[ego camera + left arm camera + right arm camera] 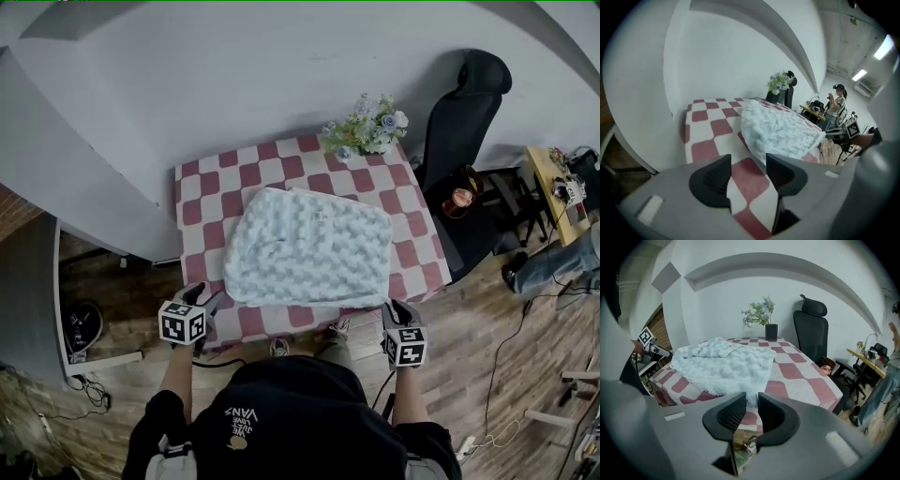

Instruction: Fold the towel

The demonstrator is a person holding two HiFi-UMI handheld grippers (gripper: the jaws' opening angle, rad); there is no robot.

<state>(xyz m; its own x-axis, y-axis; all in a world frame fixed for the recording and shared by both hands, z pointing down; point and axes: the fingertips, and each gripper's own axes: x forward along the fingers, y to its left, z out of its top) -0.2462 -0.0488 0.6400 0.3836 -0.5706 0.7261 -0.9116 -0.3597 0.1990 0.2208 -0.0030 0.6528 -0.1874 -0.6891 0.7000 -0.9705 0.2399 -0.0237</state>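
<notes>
black vase (771, 332) holds flowers (758, 312); left gripper (749, 160) gapes wide, right gripper (752, 398) narrowly apart.

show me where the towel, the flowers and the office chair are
towel (309, 246): head view, middle of its fluffy top
flowers (371, 127): head view, centre of the bunch
office chair (466, 117): head view, on the black backrest

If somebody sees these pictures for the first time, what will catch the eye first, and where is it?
A fluffy pale blue towel lies in the middle of a table with a red-and-white checked cloth. Flowers stand at the table's far edge, with a black chair beside it. The left gripper and the right gripper hang at the near edge, both open and empty.
</notes>
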